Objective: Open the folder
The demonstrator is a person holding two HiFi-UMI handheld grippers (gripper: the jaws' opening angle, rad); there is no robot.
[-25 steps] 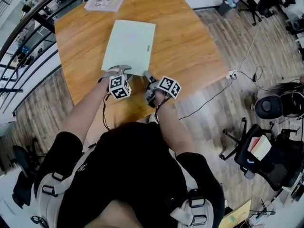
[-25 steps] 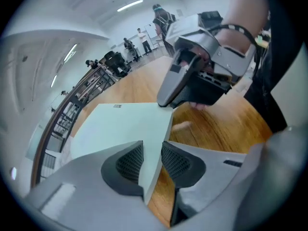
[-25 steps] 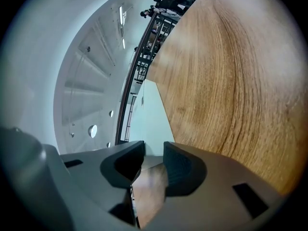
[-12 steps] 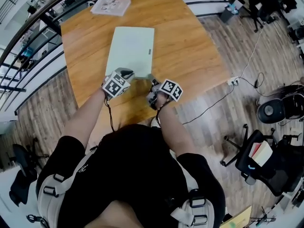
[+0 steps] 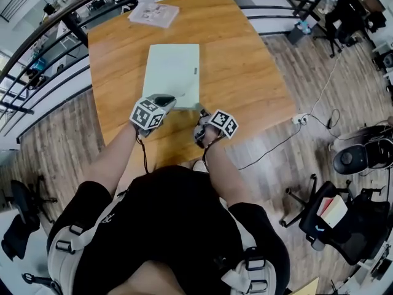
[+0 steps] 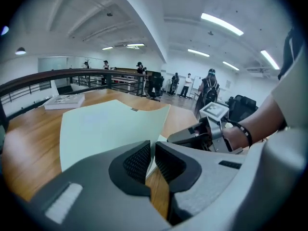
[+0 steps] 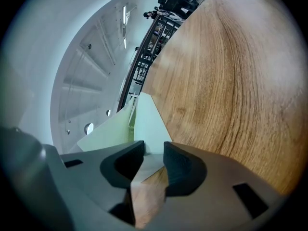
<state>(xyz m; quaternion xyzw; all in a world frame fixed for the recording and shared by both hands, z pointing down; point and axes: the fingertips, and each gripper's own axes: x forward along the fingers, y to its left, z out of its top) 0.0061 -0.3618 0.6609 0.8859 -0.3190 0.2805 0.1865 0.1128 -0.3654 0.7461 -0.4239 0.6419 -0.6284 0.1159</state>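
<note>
Along the left of the head view, a dark railing is being shown curving round the wooden counter. A printed booklet is lying at the counter's far left corner. The pale green folder is lying near the middle of the counter, and its near edge is being met by both tools.

The left tongs are being held at the near edge, left of its middle. In the left gripper view they are being kept almost together, and the thin edge of the folder is being pinched between them. Its top leaf is being bowed upward off the wood.

The right tongs are being held at the folder's near right corner. In the right gripper view they are being kept a narrow gap apart, and the flat lower corner of the folder is being reached into that gap. Whether it is being touched cannot be told. Farther right, on the floor, an office chair is standing well apart from the counter.
</note>
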